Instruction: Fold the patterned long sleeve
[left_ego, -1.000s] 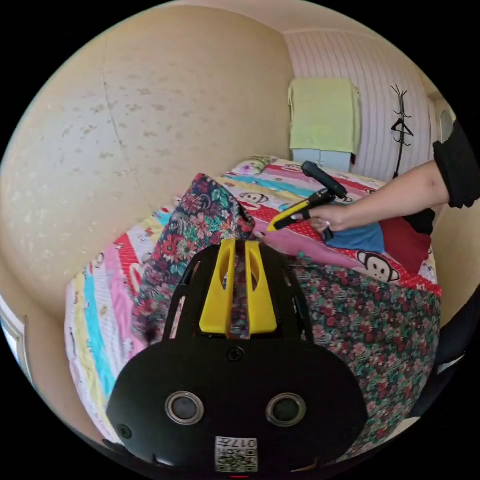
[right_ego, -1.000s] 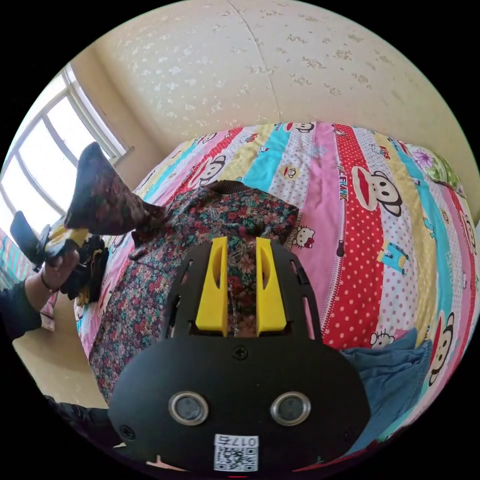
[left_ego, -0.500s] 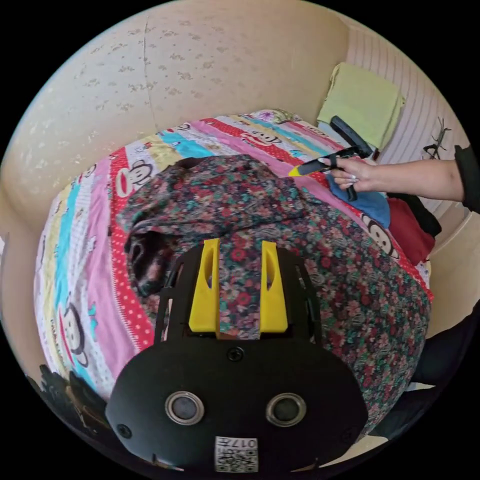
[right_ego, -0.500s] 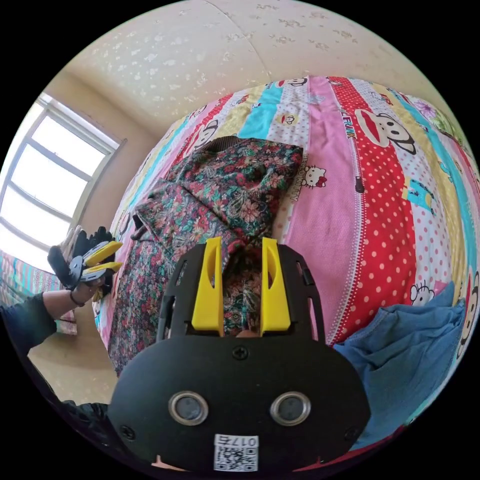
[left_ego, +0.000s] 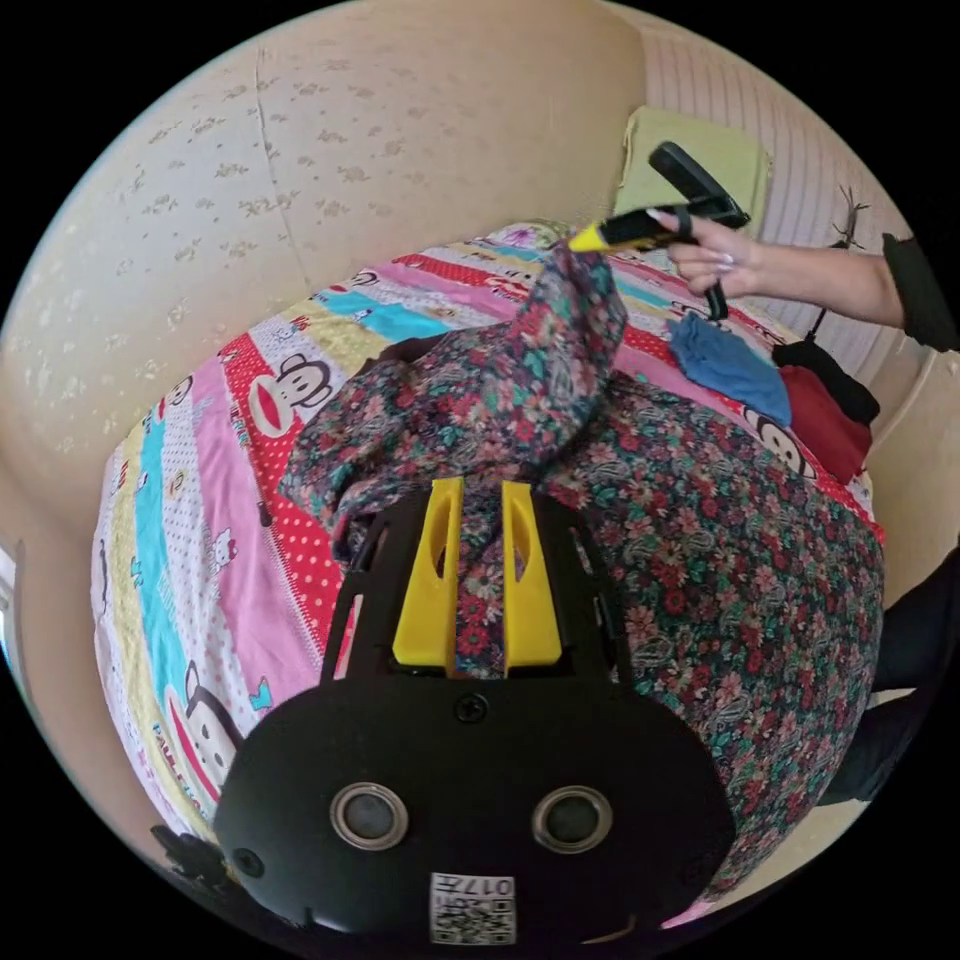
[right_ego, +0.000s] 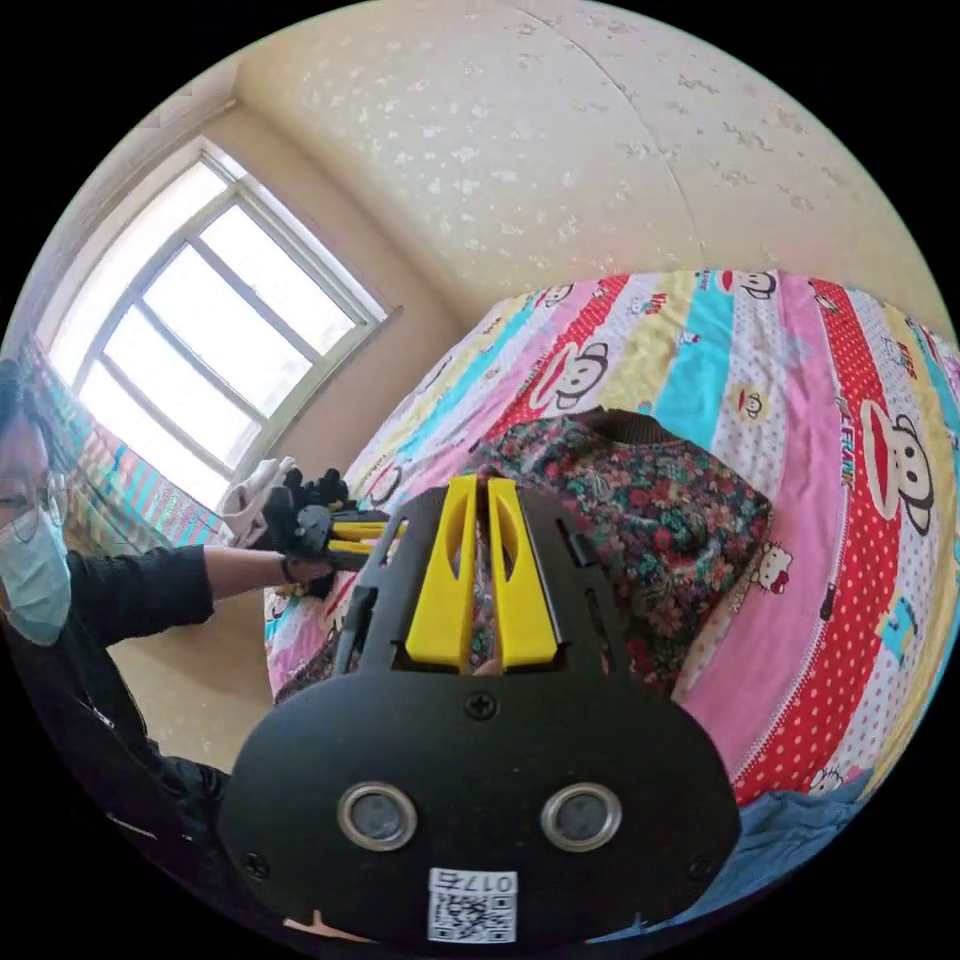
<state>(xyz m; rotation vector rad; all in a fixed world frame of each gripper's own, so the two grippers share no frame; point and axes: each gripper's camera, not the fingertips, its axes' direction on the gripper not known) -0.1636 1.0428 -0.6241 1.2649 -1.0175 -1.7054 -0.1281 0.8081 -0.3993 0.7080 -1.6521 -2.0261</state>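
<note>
1. patterned long sleeve (left_ego: 700, 560) lies spread over the striped cartoon bedspread (left_ego: 230, 600), floral body toward the near edge, collar end toward the wall (left_ego: 300, 160).
2. left gripper (left_ego: 478, 500): jaws drawn narrow with a strip of floral cloth pinched between them.
3. right gripper (right_ego: 473, 500): jaws nearly together, cloth between them; in the left gripper view it lifts one sleeve (left_ego: 570, 330) clear of the bed.
4. judgement: step in hand is carrying the sleeve across the body. keep both pinches firm, raise only enough to clear the cloth, and lay it flat.
5. risk: slack bunching near the shoulder; draw the sleeve taut before lowering.
6. blue garment (left_ego: 725, 360) and red garment (left_ego: 825, 425) lie beside; keep clear.
</note>
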